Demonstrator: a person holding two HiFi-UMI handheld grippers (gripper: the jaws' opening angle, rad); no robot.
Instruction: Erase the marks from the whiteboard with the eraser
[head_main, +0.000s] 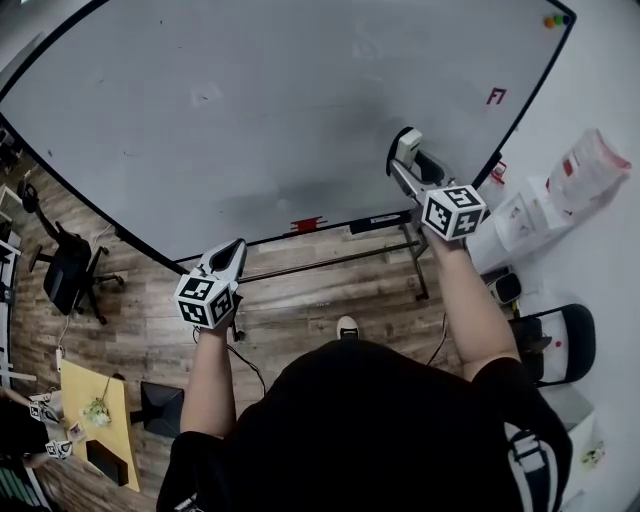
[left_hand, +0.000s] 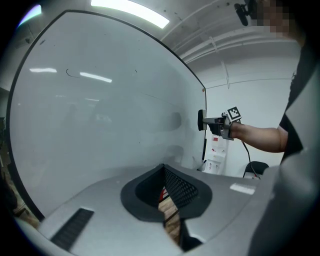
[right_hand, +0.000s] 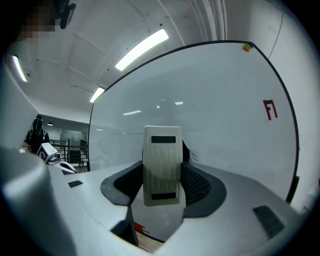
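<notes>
The big whiteboard (head_main: 260, 110) fills the upper head view. My right gripper (head_main: 405, 150) is shut on a cream eraser (right_hand: 161, 165), held flat against the board's lower right area. A dark scribble (right_hand: 193, 156) peeks out just right of the eraser. A red F-shaped mark (head_main: 496, 96) lies further right, also seen as the red mark (right_hand: 270, 109) in the right gripper view. A small red mark (head_main: 308, 224) sits by the bottom edge. My left gripper (head_main: 236, 247) hangs shut and empty below the board's lower edge; its jaws meet in the left gripper view (left_hand: 165, 197).
The board stand's crossbar (head_main: 340, 262) runs over a wooden floor. A black office chair (head_main: 68, 268) and a yellow table (head_main: 95, 410) stand at left. At right are white packets on the wall (head_main: 540, 205) and another black chair (head_main: 560, 345). Coloured magnets (head_main: 556, 19) sit at the board's top corner.
</notes>
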